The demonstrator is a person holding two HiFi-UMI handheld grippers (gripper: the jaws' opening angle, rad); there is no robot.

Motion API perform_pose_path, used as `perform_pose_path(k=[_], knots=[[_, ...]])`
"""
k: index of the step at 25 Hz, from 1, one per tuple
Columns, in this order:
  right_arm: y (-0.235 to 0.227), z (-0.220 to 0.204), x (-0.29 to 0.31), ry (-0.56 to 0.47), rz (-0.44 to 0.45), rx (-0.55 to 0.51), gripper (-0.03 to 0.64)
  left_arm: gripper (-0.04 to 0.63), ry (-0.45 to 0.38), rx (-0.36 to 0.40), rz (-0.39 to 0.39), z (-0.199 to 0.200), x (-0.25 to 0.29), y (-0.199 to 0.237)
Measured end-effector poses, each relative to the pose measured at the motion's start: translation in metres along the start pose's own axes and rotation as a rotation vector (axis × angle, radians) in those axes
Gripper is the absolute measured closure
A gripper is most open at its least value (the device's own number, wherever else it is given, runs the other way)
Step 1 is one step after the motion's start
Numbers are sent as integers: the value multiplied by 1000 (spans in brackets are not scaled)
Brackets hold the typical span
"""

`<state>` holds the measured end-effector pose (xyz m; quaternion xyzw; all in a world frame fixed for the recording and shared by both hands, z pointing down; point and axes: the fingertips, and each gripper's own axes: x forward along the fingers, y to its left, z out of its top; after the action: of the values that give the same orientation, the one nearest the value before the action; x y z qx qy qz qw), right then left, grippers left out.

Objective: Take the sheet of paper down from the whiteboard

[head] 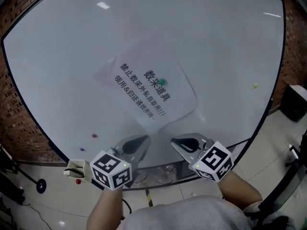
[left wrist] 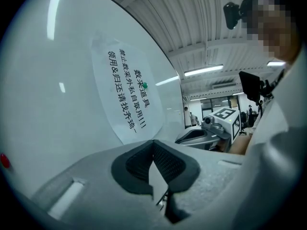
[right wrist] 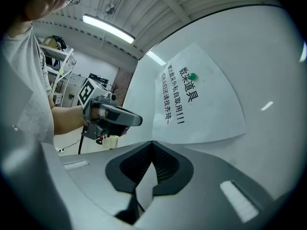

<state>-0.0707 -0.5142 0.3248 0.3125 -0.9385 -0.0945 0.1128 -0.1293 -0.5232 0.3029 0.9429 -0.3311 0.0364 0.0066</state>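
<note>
A sheet of paper [head: 144,92] printed with 3 lines of dark characters is seen lying flat against the whiteboard [head: 62,56]. It is tilted and pinned near its top by 1 green magnet [head: 162,82]. The left tongs [head: 143,139] and the right tongs [head: 175,140] are held side by side just below the sheet's lowest corner. They are apart from the sheet and from each other, and both are pointed toward the board. Whether their tips touch the board cannot be told.

In the left gripper view the left tongs are shown pressed together at the tips, with nothing pinched between the dark pads. In the right gripper view the right tongs are likewise pressed together and empty, with the sheet ahead of them and above.

A red magnet [head: 94,136] is seen low on the board, left of the left tongs and well apart from the sheet.
</note>
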Motion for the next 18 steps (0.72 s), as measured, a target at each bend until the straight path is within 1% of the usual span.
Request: perform_pose_path(k=[2, 5, 9, 12, 13, 14, 18], knots=[[-6, 15, 2, -11, -40, -53, 618, 593, -5, 10, -10, 6, -4, 4], [-24, 51, 5, -54, -135, -164, 618, 594, -15, 9, -20, 12, -7, 10], [-49, 102, 9, -104, -299, -348, 618, 594, -9, -5, -29, 9, -6, 17], [-68, 133, 9, -82, -430, -501, 618, 594, 2, -16, -21, 6, -5, 26], [-74, 140, 10, -78, -459, -534, 578, 594, 6, -17, -21, 5, -4, 28], [-77, 146, 11, -81, -476, -554, 533, 594, 11, -17, -23, 4, -4, 29], [-84, 159, 19, -94, -487, -571, 529, 592, 17, -15, -44, 4, -3, 31]])
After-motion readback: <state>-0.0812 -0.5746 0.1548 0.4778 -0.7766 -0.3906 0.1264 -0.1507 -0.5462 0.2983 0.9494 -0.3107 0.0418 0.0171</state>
